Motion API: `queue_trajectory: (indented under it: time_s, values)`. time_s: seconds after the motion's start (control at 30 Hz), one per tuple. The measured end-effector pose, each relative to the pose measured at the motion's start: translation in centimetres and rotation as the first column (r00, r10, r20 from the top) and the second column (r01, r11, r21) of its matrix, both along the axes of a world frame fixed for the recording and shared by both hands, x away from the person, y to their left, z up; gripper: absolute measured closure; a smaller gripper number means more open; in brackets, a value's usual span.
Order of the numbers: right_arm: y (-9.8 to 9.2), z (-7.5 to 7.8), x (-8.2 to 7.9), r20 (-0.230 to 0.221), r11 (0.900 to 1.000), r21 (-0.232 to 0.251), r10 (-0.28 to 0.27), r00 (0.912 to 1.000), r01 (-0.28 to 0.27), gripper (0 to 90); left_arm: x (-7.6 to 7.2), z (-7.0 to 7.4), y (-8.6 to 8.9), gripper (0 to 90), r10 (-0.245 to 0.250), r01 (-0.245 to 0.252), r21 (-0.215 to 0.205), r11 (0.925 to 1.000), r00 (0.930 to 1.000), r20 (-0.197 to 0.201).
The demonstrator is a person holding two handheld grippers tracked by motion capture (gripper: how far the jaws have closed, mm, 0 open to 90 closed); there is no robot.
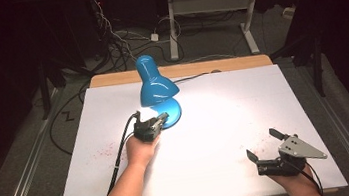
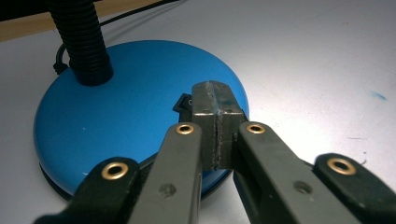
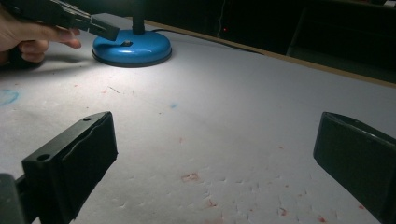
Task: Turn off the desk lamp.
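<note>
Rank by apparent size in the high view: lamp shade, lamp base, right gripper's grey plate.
1. lamp shade
2. grey plate
3. lamp base, mostly hidden by the shade, so its rank is unsure.

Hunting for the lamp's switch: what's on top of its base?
On the base, the black neck and a black switch, partly covered by the shut left claw.

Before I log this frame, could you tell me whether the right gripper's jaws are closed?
No, the right gripper has its jaws wide apart over the bare white table.
</note>
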State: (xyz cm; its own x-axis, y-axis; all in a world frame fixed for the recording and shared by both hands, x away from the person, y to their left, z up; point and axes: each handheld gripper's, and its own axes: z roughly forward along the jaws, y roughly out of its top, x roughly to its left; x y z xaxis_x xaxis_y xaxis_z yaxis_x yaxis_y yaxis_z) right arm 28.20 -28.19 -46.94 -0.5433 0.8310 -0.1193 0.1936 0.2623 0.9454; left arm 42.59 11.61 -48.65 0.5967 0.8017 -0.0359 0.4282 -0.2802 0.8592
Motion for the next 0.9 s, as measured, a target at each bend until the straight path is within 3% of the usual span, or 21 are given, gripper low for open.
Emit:
queue_trajectory:
  time_s: [0.03,0.13,0.23,0.43,0.5,0.53,0.67,0.77,0.9]
  values:
    - [0.0,0.0,0.0,-0.001,1.000,0.000,0.000,1.0000,0.000,0.1,0.2,0.0,0.0,87.8,0.000,0.000,0.023,0.9997,1.0000,0.004]
    - [0.0,0.0,0.0,0.000,1.000,0.000,0.002,1.0000,-0.002,0.1,0.3,0.0,-0.3,87.8,0.007,-0.007,0.038,0.9992,1.0000,0.000]
    - [0.0,-0.1,0.0,-0.004,1.000,0.003,0.002,1.0000,-0.002,0.1,0.5,0.0,-0.6,87.8,0.019,-0.020,0.030,0.9994,0.9997,0.016]
    - [0.1,-0.1,0.0,-0.007,1.000,0.003,0.008,0.9999,-0.008,0.1,0.9,0.0,-0.7,87.8,0.049,-0.049,0.013,0.9987,0.9988,0.007]
    - [0.1,-0.1,0.0,-0.008,1.000,0.003,0.009,0.9999,-0.009,0.1,0.9,0.0,-0.5,87.8,0.042,-0.042,0.024,0.9988,0.9991,0.000]
    - [0.1,-0.1,0.0,-0.008,1.000,0.003,0.009,0.9999,-0.009,0.1,1.1,0.1,-0.4,87.9,0.033,-0.033,0.051,0.9982,0.9994,-0.010]
    - [0.1,-0.1,0.0,-0.007,1.000,0.005,0.009,0.9999,-0.009,0.1,1.1,0.1,-0.7,87.8,0.032,-0.032,0.053,0.9981,0.9994,-0.013]
    - [0.0,-0.1,0.0,-0.006,1.000,0.006,0.009,0.9999,-0.009,0.1,1.3,-0.1,-1.0,87.9,0.058,-0.058,0.021,0.9981,0.9982,-0.010]
    - [0.0,-0.1,-0.1,-0.007,1.000,0.006,0.009,0.9999,-0.009,0.1,1.4,0.0,-1.0,87.8,0.062,-0.061,0.027,0.9978,0.9981,-0.008]
